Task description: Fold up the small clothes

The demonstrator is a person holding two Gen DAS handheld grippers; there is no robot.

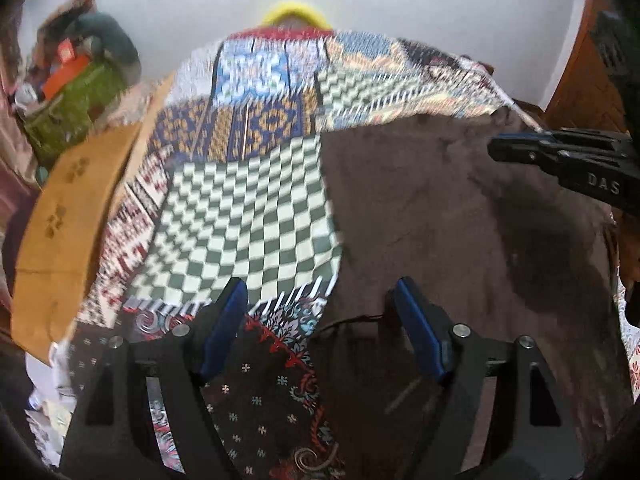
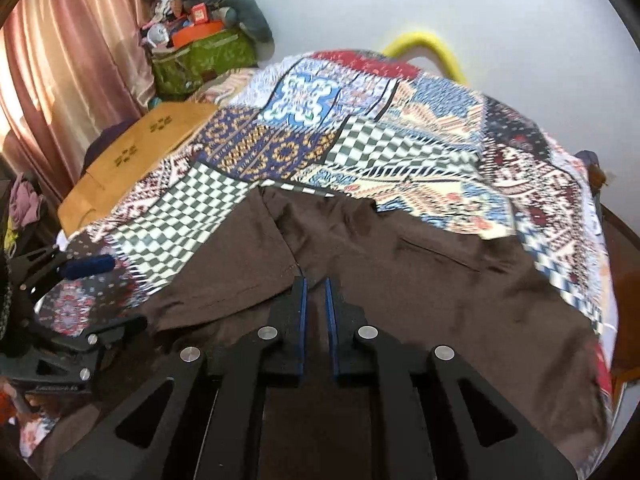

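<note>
A dark brown garment (image 1: pixel 440 220) (image 2: pixel 400 272) lies spread flat on a patchwork bedspread (image 1: pixel 248 208) (image 2: pixel 360 140). It has a centre seam and a slit pocket. My left gripper (image 1: pixel 320 292) is open and hovers over the garment's left edge with nothing between its blue pads. In the right wrist view the left gripper (image 2: pixel 108 296) shows at the far left. My right gripper (image 2: pixel 316 284) is shut above the middle of the garment, with only a thin gap and no cloth seen between its pads. In the left wrist view the right gripper (image 1: pixel 496 148) reaches in from the right.
A cardboard box (image 1: pixel 68 208) (image 2: pixel 148 144) lies along the bed's left side. Behind it are a green bag (image 2: pixel 204 60) piled with things and a pink curtain (image 2: pixel 60 60). A yellow curved object (image 2: pixel 424 40) stands against the white wall. Brown wooden furniture (image 1: pixel 580 80) is at the right.
</note>
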